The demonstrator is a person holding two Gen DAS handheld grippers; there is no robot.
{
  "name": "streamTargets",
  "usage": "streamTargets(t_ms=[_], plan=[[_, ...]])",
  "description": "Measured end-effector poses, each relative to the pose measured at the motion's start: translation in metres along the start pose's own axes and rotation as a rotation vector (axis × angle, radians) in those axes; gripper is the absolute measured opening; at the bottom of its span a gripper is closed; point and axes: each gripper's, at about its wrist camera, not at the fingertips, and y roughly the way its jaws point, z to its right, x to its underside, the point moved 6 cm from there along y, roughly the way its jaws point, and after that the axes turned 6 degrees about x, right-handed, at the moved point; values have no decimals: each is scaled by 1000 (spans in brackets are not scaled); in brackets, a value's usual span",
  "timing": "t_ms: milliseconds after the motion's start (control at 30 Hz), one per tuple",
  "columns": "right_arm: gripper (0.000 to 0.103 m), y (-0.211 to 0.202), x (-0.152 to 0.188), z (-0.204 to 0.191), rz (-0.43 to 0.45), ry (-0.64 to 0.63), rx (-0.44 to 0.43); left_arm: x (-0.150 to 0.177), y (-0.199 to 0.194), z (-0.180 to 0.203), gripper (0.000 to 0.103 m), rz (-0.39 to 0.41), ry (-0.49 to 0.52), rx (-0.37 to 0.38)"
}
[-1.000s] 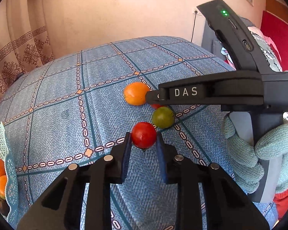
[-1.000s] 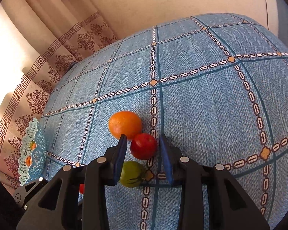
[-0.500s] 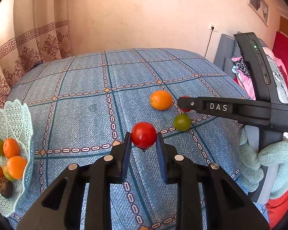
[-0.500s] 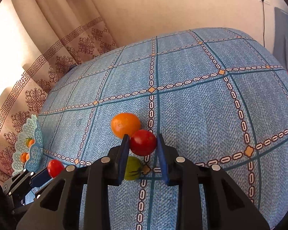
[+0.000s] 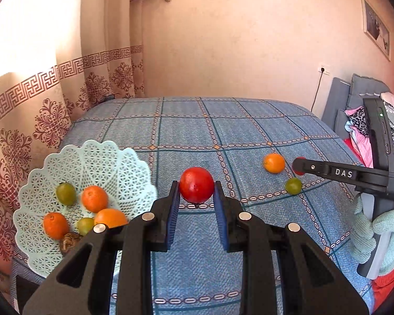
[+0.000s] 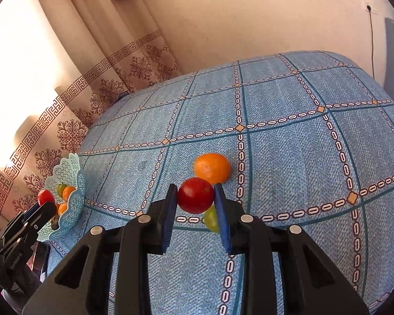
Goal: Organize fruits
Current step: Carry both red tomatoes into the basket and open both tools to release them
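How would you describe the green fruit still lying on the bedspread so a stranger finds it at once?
Start at the blue patterned bedspread, far from the white lattice basket. Beside the loose orange lies a small green fruit: the only green one outside the basket.

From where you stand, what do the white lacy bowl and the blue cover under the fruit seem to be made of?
The white lacy bowl looks like moulded plastic: a stiff, matte openwork lattice with a scalloped rim, too regular for woven fibre. The blue cover looks like woven cloth, matte, with a fine herringbone-like texture and a printed or woven grid of chain lines. It drapes softly over the edges, though a coated fabric cannot be ruled out.
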Motion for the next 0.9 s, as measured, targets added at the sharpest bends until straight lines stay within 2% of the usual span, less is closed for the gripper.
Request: streamTargets(t_ms=[233, 400, 633, 900], plan=[[29, -13, 8, -43, 7, -55, -59, -4, -37, -54, 26, 61, -54, -90], [29, -24, 11, -81, 11, -94, -116, -3, -50, -87, 26, 75, -86, -139], [29, -28, 12, -140, 2, -155, -200, -2, -55, -120, 26, 70, -148, -153], [29, -14, 16, -198, -28, -207, -250, -3, -57, -133, 26, 72, -175, -142]])
